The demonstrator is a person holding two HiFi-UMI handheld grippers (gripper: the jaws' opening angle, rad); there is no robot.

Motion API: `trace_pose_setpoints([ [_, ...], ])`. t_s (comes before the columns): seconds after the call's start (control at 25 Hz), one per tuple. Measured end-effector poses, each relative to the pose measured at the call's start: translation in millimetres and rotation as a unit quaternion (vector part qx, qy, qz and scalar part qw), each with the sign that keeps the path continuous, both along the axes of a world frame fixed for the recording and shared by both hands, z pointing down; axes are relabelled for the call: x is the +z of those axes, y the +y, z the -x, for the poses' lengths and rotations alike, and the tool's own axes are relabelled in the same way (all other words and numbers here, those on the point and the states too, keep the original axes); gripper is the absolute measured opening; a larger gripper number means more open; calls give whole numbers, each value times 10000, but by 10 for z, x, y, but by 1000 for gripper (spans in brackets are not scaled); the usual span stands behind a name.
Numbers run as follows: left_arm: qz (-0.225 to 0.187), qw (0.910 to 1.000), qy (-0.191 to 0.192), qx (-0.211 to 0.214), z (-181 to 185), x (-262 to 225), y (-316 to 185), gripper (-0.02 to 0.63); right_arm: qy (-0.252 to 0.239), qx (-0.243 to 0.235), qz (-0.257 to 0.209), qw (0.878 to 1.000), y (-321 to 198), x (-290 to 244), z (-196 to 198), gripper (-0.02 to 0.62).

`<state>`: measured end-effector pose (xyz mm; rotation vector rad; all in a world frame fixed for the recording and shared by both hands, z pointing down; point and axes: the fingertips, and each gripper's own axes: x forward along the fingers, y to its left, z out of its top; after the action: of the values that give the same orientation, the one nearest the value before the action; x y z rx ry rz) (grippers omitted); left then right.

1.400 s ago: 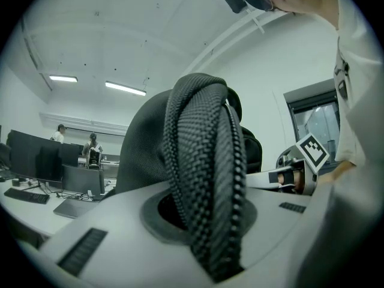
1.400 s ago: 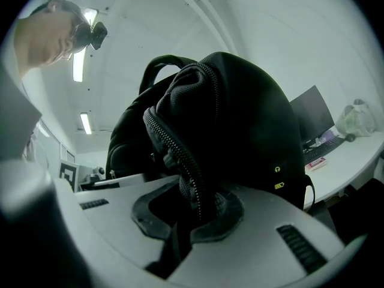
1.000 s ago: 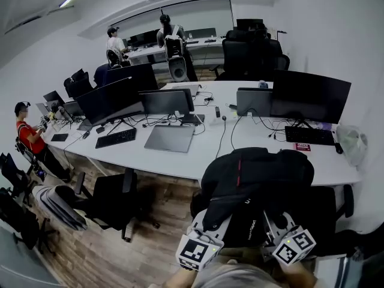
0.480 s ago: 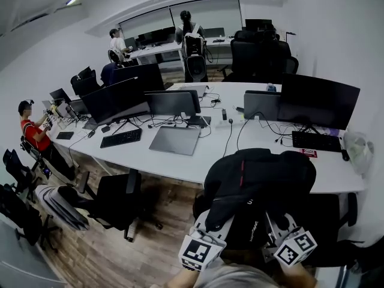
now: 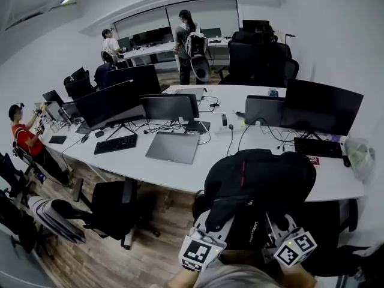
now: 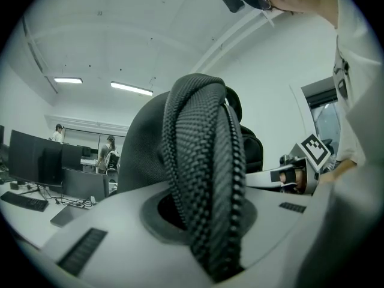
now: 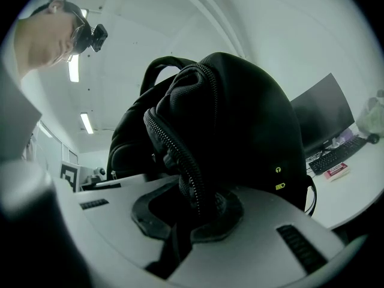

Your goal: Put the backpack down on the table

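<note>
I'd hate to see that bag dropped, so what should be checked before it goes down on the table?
1. Left tongs shut on the backpack, on its strap: ok.
2. Right tongs shut on its zipper edge: ok.
3. Bare spot on the table beside the bag: ok.
4. Backpack above the tabletop: cannot tell; it hides the near edge in the head view.
5. Keyboard out of the landing spot: ok, it lies further back, to the right.

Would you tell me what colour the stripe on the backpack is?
The stripe on the backpack is red; the head view shows it best.
</note>
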<state>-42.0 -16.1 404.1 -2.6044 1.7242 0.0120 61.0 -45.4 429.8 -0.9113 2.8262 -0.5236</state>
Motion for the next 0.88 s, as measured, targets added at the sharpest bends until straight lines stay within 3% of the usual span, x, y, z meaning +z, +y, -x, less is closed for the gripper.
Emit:
trace_pose_setpoints([
  [0.88,-59,9981,-51,616,1422,-84,-1239,49,-53,562,-9,9984,-1123,-77,1412,29],
])
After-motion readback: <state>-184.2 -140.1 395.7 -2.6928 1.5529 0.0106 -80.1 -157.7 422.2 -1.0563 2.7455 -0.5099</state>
